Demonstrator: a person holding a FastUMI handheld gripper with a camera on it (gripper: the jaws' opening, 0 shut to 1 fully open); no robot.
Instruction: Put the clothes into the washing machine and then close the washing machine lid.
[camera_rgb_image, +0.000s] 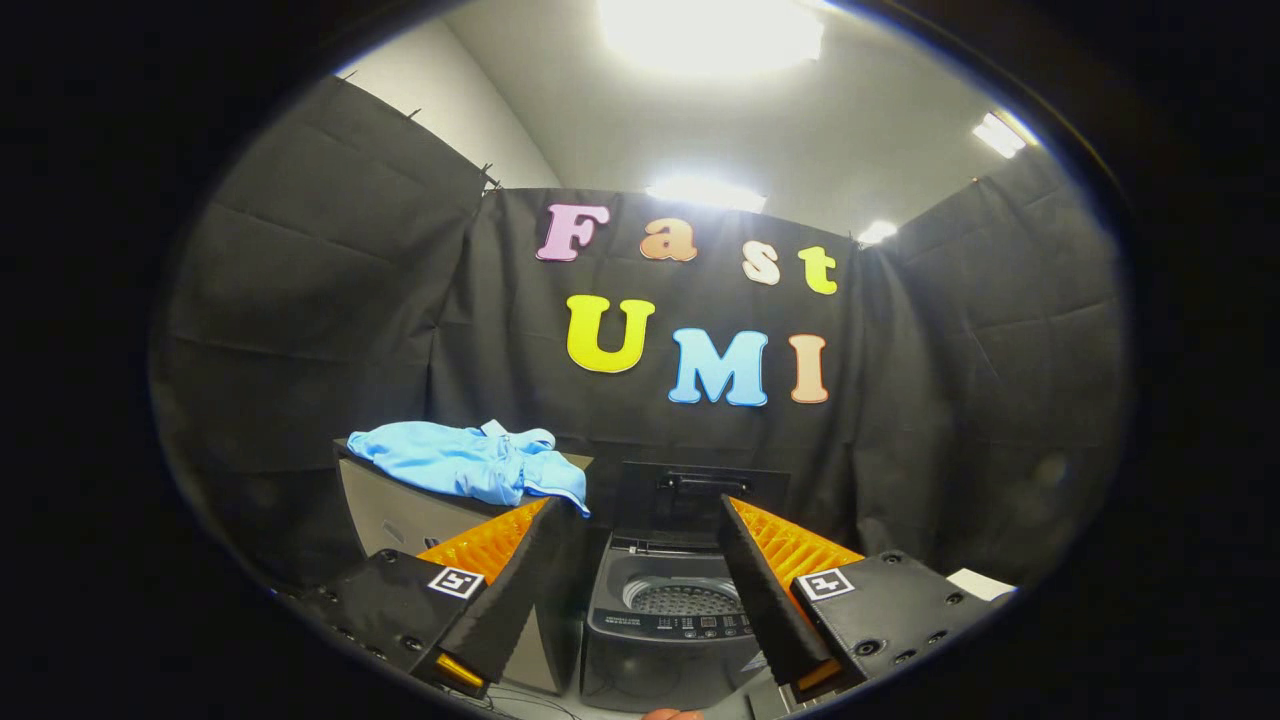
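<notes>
The jaws (640, 510) stand wide apart with nothing between them. Straight ahead, seen through the gap, a small grey washing machine (672, 625) sits with its lid (700, 497) raised. Beyond the left jaw, blue clothes (470, 462) lie crumpled on a surface (385, 515) beside the machine.

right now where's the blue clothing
In the gripper view the blue clothing lies on a grey box left of the open washing machine, beyond the open hand-held gripper.

Gripper (640, 515) spread empty before open washing machine (672, 610); blue clothes (470, 462) beside.
</notes>
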